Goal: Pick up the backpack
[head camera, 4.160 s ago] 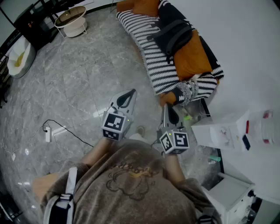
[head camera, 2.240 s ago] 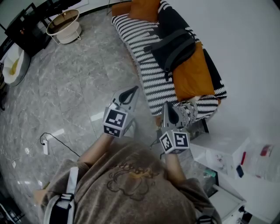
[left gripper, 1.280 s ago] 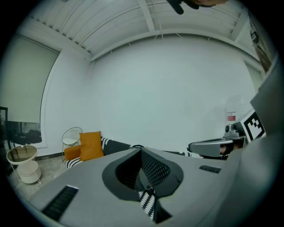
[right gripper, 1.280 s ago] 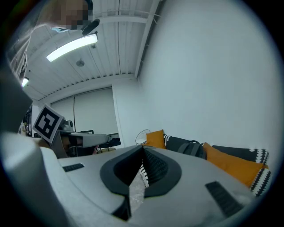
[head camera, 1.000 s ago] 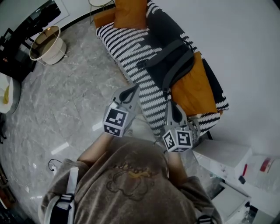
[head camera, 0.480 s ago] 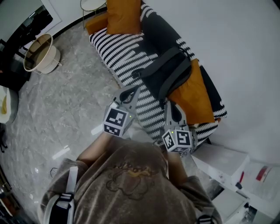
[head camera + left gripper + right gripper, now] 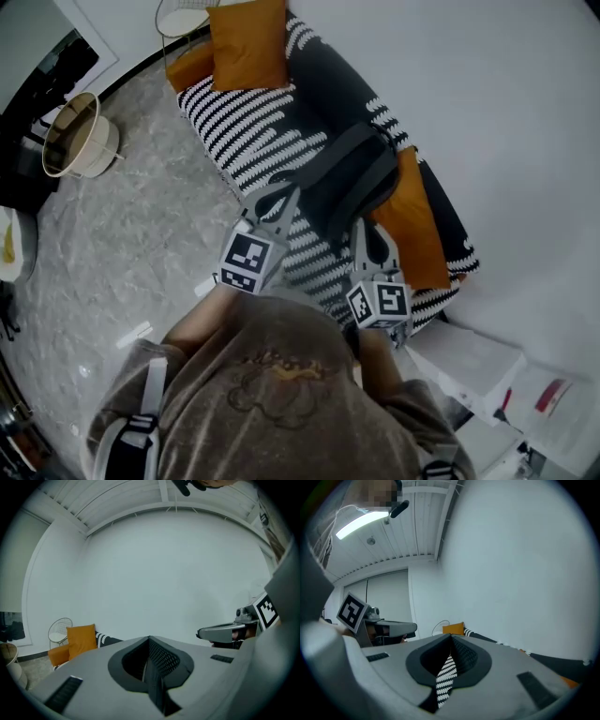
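Though shut (empty), left gripper (image 7: pixel 281 198) and right gripper (image 7: pixel 362 231) nearer backpack (image 7: pixel 349 176).

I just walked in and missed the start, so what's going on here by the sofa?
A person stands at the striped sofa with a tool in each hand. The left tool and right tool are both shut and empty, pointing toward the dark backpack, which lies on the sofa beside an orange cushion. Nothing has been grasped yet.
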`<state>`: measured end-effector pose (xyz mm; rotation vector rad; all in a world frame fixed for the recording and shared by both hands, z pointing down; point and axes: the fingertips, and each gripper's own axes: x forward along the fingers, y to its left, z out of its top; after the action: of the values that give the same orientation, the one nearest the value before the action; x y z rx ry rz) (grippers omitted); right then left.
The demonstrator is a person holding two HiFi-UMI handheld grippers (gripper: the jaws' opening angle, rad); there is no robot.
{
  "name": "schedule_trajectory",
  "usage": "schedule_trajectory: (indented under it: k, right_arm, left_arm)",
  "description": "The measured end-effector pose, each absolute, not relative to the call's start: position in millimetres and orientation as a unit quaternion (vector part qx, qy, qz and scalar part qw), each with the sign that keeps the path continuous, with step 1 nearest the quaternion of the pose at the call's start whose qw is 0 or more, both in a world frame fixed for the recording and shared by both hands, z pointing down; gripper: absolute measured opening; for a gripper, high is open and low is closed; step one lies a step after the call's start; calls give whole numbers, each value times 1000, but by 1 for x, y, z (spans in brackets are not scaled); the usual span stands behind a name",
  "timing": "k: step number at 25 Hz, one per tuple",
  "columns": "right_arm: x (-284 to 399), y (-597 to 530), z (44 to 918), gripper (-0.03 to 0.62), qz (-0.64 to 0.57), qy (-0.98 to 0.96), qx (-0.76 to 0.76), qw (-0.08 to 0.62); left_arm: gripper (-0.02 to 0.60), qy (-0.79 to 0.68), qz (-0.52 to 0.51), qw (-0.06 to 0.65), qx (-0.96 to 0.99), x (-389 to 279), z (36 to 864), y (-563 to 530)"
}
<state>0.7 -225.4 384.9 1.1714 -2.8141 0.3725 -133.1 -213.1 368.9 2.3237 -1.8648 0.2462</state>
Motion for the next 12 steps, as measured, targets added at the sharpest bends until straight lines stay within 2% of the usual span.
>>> schedule_trajectory:
  k: [12]
  right_arm:
    - [-15, -290, 385, 5, 130, -890, 436, 26]
  left_arm:
    - [2, -577, 88, 69, 809, -144, 371, -289]
